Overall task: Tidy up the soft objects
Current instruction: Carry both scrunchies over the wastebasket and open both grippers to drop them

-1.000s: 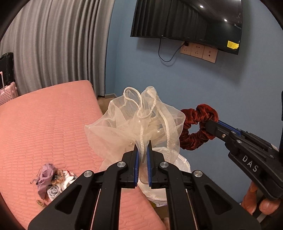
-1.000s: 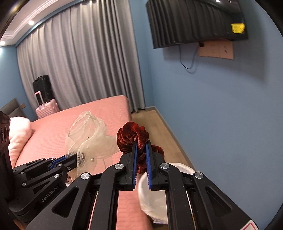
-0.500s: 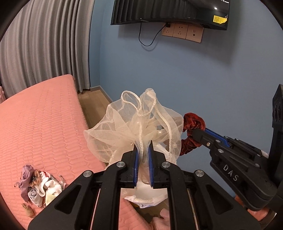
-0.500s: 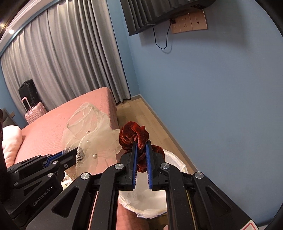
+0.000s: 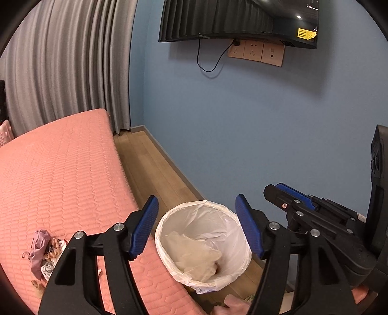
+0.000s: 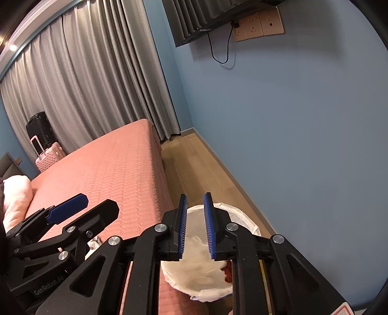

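A round bin with a white liner (image 5: pixel 167 218) stands on the floor by the bed's corner. A cream mesh bow (image 5: pixel 194 252) lies inside it. My left gripper (image 5: pixel 197 206) hangs over the bin, its jaws opening wide with nothing between them. In the right wrist view a dark red scrunchie (image 6: pixel 228 272) lies in the bin (image 6: pixel 245 215), partly hidden by a finger. My right gripper (image 6: pixel 195 196) is above it, jaws opening a little, with nothing between the pads. A pile of small soft items (image 5: pixel 43 252) lies on the bed.
The pink quilted bed (image 5: pixel 60 174) fills the left. A wooden floor strip (image 5: pixel 155 169) runs along the blue wall under a TV (image 5: pixel 237 19). Grey curtains, a pink suitcase (image 6: pixel 48 157) and a pink pillow (image 6: pixel 14 196) lie farther off.
Both grippers went from shut to open. The cream mesh bow left the left gripper and the red scrunchie left the right; both now lie in the bin.
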`<move>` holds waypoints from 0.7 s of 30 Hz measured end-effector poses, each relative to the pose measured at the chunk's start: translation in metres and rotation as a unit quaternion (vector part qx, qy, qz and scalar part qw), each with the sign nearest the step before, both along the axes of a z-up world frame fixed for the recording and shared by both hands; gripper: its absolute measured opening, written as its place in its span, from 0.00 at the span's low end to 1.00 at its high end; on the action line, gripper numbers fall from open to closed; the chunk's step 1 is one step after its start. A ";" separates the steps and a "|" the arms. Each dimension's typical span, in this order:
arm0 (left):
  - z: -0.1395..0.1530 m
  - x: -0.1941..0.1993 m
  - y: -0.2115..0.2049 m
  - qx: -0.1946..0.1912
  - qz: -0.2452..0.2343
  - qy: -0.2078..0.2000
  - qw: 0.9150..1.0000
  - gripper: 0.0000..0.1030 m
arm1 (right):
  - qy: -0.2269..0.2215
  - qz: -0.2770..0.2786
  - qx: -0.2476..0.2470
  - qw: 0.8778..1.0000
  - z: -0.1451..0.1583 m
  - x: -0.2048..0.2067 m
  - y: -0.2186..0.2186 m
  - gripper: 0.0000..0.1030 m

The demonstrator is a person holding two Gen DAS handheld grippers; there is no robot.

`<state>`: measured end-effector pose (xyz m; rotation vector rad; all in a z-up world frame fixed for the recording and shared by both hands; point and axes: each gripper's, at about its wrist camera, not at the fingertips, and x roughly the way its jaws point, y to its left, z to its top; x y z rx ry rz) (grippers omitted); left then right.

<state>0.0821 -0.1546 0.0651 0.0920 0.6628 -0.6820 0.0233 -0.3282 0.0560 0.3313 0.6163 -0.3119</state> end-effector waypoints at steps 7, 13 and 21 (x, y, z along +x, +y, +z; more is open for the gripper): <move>-0.002 0.005 0.016 -0.004 0.020 0.006 1.000 0.61 | -0.001 0.009 -0.008 1.000 0.001 0.001 0.011 0.22; -0.007 0.007 0.038 -0.007 0.045 0.011 0.999 0.61 | 0.006 0.031 -0.015 0.999 -0.004 0.003 0.036 0.24; -0.019 0.012 0.082 -0.009 0.086 0.024 0.996 0.61 | 0.018 0.070 -0.009 0.997 -0.017 0.009 0.079 0.24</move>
